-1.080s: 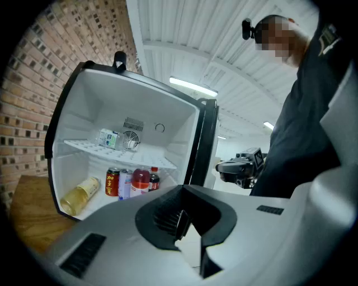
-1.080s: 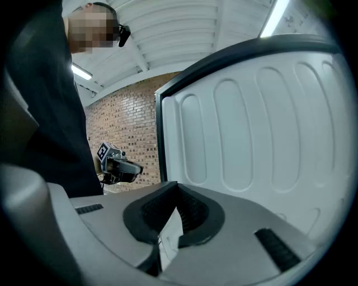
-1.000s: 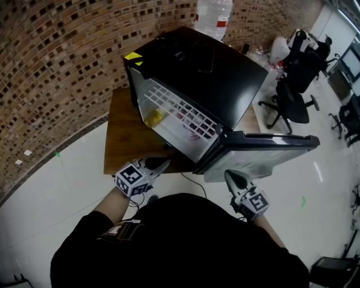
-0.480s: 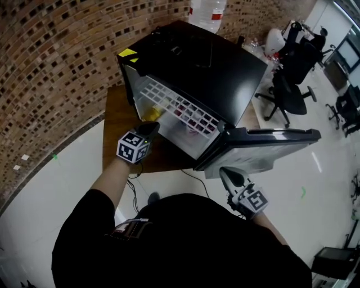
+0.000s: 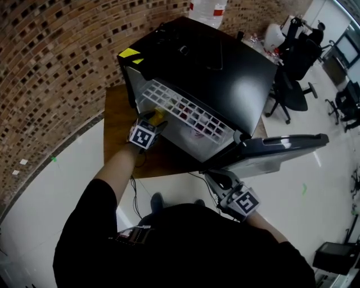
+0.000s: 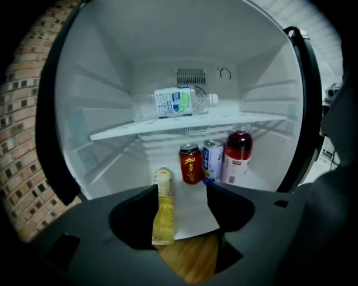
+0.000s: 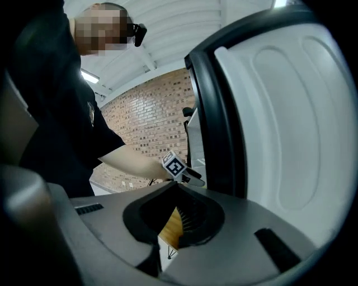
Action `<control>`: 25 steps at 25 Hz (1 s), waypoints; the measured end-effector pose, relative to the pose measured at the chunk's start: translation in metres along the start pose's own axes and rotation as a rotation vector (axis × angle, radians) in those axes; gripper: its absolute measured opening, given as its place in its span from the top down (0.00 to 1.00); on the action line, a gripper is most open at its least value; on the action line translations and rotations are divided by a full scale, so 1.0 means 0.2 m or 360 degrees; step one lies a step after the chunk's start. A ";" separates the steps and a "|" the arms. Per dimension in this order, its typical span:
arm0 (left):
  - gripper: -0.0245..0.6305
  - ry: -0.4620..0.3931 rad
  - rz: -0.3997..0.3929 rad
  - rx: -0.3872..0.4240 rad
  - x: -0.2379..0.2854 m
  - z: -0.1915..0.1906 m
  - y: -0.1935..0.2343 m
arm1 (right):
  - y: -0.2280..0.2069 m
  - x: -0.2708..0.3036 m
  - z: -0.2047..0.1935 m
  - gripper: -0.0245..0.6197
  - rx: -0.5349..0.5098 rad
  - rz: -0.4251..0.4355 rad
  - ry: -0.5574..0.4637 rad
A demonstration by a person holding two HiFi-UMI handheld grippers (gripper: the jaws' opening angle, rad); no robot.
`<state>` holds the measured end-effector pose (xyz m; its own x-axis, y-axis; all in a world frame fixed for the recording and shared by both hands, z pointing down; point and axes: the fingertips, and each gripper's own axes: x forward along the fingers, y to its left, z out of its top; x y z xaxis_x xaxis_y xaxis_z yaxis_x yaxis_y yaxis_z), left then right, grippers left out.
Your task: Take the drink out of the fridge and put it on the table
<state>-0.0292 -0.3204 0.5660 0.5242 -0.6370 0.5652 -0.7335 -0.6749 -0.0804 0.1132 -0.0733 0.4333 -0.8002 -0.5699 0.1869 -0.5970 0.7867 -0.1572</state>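
The black mini fridge (image 5: 214,67) stands open on a wooden table (image 5: 118,112). On its floor a yellow drink bottle (image 6: 162,206) lies on its side nearest the opening. Behind it stand a red can (image 6: 190,163), a blue-white can (image 6: 213,161) and a red bottle (image 6: 237,157). A clear water bottle (image 6: 182,102) lies on the shelf. My left gripper (image 6: 182,189) is at the fridge mouth (image 5: 157,121), jaws opening; the yellow bottle lies just inside the left jaw, unpressed. My right gripper (image 5: 212,176) hangs shut and empty below the door (image 7: 178,188).
The fridge door (image 5: 281,149) is swung wide to the right, close above my right gripper. A brick wall (image 5: 56,56) runs behind and left of the table. Office chairs (image 5: 292,84) stand at the far right. A large water jug (image 5: 209,10) is behind the fridge.
My left gripper has risen from the table's front edge to the fridge mouth, and its jaws have parted. The right gripper has shifted slightly left under the door.
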 end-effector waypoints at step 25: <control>0.53 0.0544 0.0471 0.0711 0.68 -0.22 0.26 | 0.07 0.18 -0.24 0.96 0.0159 0.0087 0.0107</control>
<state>-0.0149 -0.4244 0.6746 0.1051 -0.7152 0.6910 -0.5363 -0.6259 -0.5662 0.0782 -0.0706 0.4851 -0.8280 -0.5069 0.2397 -0.5581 0.7866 -0.2643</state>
